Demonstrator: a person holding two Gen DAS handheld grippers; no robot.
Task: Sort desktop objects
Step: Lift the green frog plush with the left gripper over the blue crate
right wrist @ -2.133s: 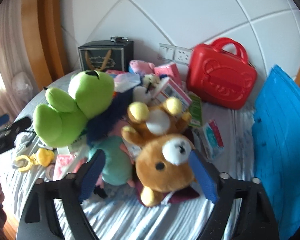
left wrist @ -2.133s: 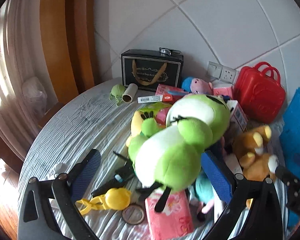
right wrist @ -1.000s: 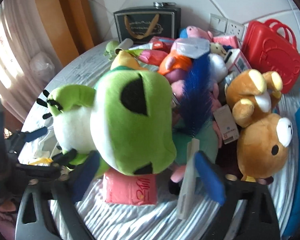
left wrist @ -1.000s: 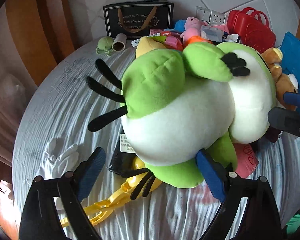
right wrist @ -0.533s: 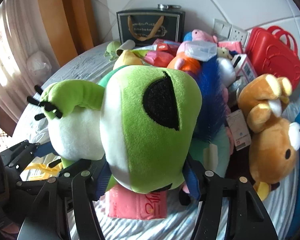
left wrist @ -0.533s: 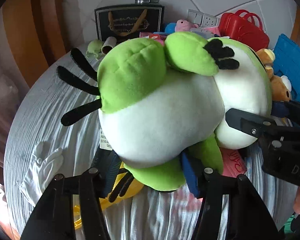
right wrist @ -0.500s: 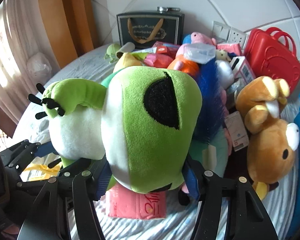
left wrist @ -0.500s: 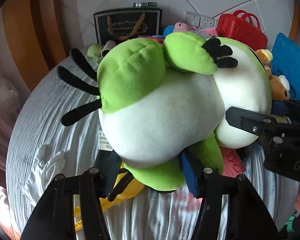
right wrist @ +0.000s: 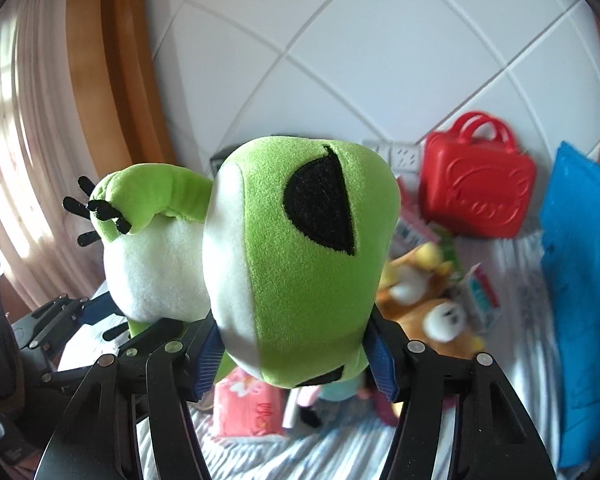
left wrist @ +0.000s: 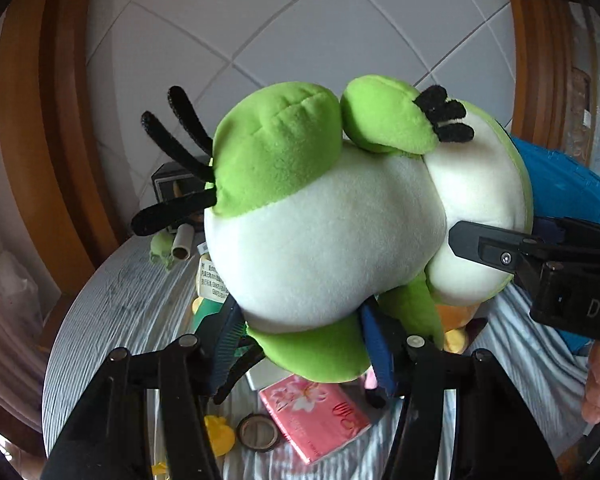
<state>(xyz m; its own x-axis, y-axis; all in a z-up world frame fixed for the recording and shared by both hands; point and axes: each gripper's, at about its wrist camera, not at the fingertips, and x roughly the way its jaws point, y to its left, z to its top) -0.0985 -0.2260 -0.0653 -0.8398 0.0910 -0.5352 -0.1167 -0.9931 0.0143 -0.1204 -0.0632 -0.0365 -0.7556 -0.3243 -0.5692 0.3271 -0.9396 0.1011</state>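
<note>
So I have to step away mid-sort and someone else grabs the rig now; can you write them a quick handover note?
Left claw: shut on the green frog plush, gripping a lower leg.
Right claw: shut on the same frog's head.
The frog is lifted clear of the table, carried by both claws.
On the table: brown bear plush, red case, pink tissue pack, tape roll, blue bin at right.
Done: frog picked out of the pile.
Left: place the frog, then sort the other things. Where the frog belongs is not visible.
</note>
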